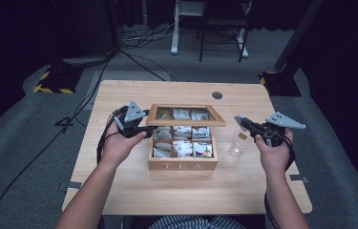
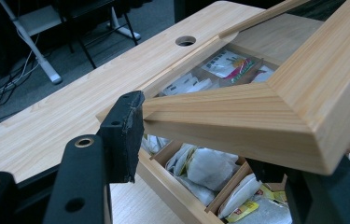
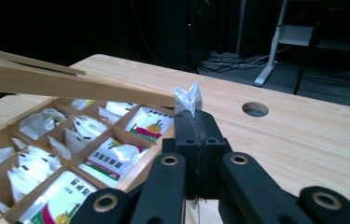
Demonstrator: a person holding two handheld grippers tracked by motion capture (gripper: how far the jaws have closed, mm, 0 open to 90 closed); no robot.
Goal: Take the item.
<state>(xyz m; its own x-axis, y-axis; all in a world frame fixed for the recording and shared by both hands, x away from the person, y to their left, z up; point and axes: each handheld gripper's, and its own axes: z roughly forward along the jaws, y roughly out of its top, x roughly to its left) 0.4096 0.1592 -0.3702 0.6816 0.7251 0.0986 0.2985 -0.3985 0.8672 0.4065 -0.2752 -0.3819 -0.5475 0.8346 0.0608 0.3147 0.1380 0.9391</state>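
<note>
tea box (image 1: 182, 164): 1 | lid (image 1: 186, 122): left gripper (image 1: 144, 128) | tea bag (image 3: 189, 99): right gripper (image 3: 196, 122)

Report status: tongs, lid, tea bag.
Left tongs hold the lid part-open. Right tongs shut on tea bag. Clear cup beside box.

— What's the wooden table (image 1: 176, 191) standing on?
— Grey carpet (image 1: 19, 143). There's a round hole (image 1: 217, 95) near the table's far edge.
— And behind it?
— Black cables (image 1: 138, 62) across the floor, a white desk leg (image 1: 174, 28), and a dark metal frame (image 1: 219, 28) beside it.
— Anything at the sides?
— A yellow-and-black striped base (image 1: 52, 81) at the far left.
</note>
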